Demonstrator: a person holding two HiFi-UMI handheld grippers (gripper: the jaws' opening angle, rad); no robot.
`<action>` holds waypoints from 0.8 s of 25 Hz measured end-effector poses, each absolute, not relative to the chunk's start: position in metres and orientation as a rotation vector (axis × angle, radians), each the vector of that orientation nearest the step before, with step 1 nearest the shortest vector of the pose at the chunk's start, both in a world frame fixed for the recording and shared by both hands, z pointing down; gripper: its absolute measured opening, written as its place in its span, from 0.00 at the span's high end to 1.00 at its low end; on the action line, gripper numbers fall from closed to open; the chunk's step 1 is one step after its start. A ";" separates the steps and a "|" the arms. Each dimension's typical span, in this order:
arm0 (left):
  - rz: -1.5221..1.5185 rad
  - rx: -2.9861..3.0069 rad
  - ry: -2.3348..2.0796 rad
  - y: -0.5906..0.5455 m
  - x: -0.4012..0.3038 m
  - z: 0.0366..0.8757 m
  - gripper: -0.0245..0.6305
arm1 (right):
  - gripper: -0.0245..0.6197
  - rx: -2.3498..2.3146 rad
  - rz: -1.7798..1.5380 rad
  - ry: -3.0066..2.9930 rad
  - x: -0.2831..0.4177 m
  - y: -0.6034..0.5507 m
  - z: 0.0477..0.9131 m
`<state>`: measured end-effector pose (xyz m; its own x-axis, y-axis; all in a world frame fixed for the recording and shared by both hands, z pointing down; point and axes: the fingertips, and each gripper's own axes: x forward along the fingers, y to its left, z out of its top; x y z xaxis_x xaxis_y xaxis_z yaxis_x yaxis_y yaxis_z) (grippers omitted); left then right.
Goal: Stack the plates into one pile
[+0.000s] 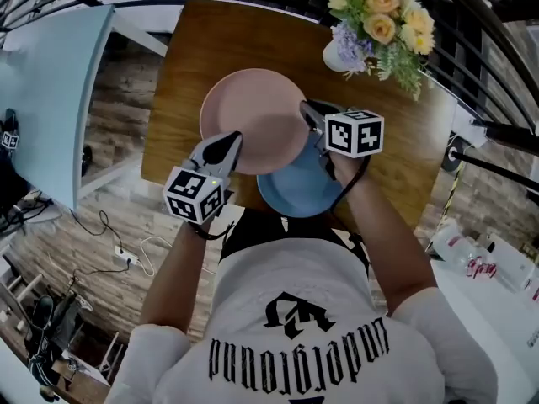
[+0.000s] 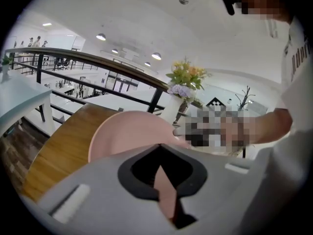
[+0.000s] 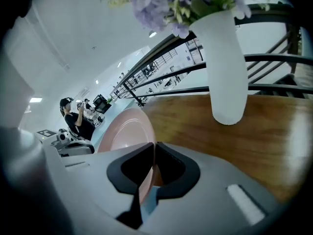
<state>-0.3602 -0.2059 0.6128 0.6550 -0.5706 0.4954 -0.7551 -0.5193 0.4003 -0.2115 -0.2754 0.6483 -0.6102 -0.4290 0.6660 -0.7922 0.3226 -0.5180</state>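
Note:
Both grippers hold a pink plate (image 1: 253, 116) over the wooden table (image 1: 189, 57). My left gripper (image 1: 229, 143) is shut on its near-left rim, and my right gripper (image 1: 312, 113) is shut on its right rim. A blue plate (image 1: 299, 199) lies on the table near the front edge, partly under the pink one. In the left gripper view the pink plate (image 2: 127, 133) runs out from between the left gripper's (image 2: 162, 153) jaws. The right gripper view shows the pink plate (image 3: 124, 133) edge-on, its rim pinched in the right gripper (image 3: 152, 150).
A white vase of flowers (image 1: 341, 55) stands at the table's far right, close beyond the right gripper, and the vase (image 3: 225, 72) looms large in the right gripper view. A black railing (image 2: 122, 70) runs behind the table. A light blue table (image 1: 46, 91) stands to the left.

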 end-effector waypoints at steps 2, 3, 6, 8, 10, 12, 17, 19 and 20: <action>0.405 2.291 -1.013 -0.198 -0.345 0.607 0.89 | 0.93 1.092 1.197 -2.198 -0.197 -0.266 0.641; 0.405 2.297 -1.010 -0.193 -0.337 0.605 0.89 | 0.93 1.098 1.191 -2.201 -0.189 -0.260 0.638; 0.400 2.307 -1.010 -0.178 -0.318 0.598 0.89 | 0.93 1.107 1.190 -2.200 -0.168 -0.242 0.633; 0.396 2.311 -1.012 -0.168 -0.307 0.595 0.89 | 0.93 1.114 1.200 -2.195 -0.154 -0.229 0.632; 0.395 2.315 -1.006 -0.158 -0.296 0.594 0.89 | 0.93 1.124 1.208 -2.190 -0.141 -0.218 0.631; 0.404 2.317 -0.998 -0.146 -0.285 0.594 0.89 | 0.93 1.130 1.212 -2.190 -0.129 -0.207 0.629; 0.417 2.316 -1.002 -0.122 -0.266 0.593 0.89 | 0.93 1.133 1.239 -2.186 -0.105 -0.178 0.627; 0.419 2.316 -1.007 -0.115 -0.261 0.591 0.89 | 0.93 1.134 1.237 -2.186 -0.097 -0.169 0.626; 0.422 2.317 -1.009 -0.111 -0.259 0.591 0.89 | 0.93 1.135 1.238 -2.186 -0.093 -0.164 0.625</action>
